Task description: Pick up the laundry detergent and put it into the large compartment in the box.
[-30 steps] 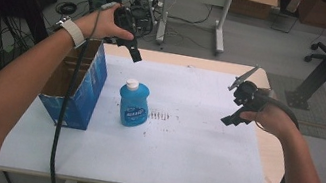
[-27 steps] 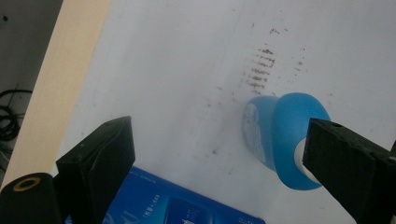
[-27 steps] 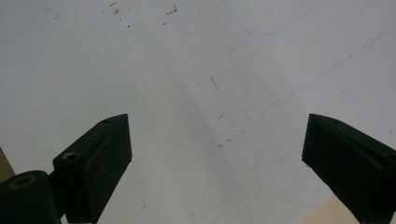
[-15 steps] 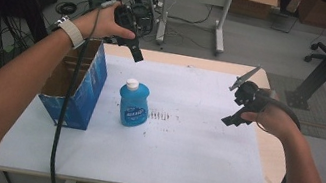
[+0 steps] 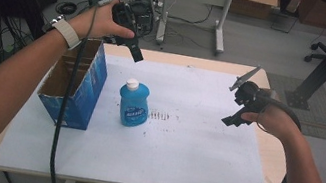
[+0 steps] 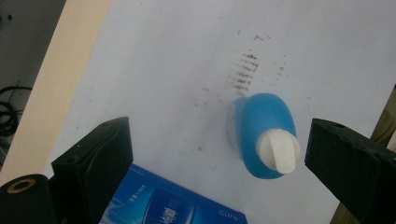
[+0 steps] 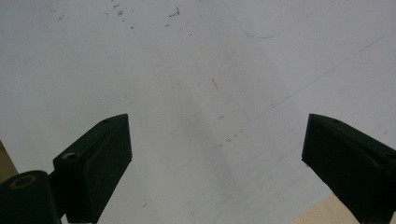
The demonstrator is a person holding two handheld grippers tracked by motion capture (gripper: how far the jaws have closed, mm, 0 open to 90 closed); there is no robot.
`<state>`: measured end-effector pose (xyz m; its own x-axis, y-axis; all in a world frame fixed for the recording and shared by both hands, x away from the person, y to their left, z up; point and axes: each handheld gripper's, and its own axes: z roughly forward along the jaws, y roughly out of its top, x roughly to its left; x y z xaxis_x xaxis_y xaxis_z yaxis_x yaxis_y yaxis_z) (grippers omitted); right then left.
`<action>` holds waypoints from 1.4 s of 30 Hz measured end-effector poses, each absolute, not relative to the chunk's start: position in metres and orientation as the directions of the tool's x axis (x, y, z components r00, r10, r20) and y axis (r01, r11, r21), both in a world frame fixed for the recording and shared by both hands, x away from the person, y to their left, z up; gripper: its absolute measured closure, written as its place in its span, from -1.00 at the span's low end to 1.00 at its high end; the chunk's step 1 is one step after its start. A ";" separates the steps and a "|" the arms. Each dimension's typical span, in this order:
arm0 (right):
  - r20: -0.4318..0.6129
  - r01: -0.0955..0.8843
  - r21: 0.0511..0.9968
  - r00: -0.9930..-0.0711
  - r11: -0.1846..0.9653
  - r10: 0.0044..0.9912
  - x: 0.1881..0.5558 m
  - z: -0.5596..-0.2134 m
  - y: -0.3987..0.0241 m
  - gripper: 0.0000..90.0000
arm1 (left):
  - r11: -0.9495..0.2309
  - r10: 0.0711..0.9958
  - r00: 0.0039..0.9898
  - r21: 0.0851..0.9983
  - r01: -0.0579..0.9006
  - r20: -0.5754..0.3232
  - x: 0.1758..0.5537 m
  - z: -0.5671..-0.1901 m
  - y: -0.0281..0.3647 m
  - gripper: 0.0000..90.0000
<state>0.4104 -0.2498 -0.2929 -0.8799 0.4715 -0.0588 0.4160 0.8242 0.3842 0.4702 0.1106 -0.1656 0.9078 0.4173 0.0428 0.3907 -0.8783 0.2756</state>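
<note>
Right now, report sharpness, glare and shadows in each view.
High view: even room light, slightly soft, blue bottle readable, faint shadows. Left gripper view: bottle fairly sharp, white cap a little washed out. Right gripper view: white tabletop evenly lit with one soft grey shadow band, no glare.

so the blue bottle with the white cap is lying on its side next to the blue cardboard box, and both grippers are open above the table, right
Not quite: the blue bottle stands upright on its base, white cap on top, as the high view shows. The rest holds: it is beside the blue cardboard box, and the left gripper and right gripper are both open above the table, holding nothing.
</note>
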 end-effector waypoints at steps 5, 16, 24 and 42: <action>-0.060 0.414 0.386 -0.880 0.824 0.471 0.409 -0.293 -0.249 -0.81 | -0.877 0.422 0.906 0.271 0.396 0.042 0.465 -0.164 0.108 -0.82; -0.059 0.415 0.390 -0.879 0.822 0.472 0.408 -0.293 -0.250 -0.81 | -0.878 0.418 0.908 0.272 0.395 0.031 0.458 -0.159 0.103 -0.83; -0.060 0.409 0.394 -0.882 0.823 0.467 0.407 -0.294 -0.250 -0.81 | -0.876 0.428 0.904 0.259 0.407 0.028 0.449 -0.158 0.098 -0.83; -0.066 0.404 0.403 -0.882 0.821 0.467 0.403 -0.292 -0.251 -0.81 | -0.874 0.447 0.894 0.212 0.436 0.004 0.437 -0.164 0.090 -0.81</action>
<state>0.4028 -0.2506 -0.2917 -0.8818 0.4668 -0.0665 0.4044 0.8212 0.4025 0.4366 0.0900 -0.1639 0.8944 0.4473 0.0045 0.4363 -0.8745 0.2119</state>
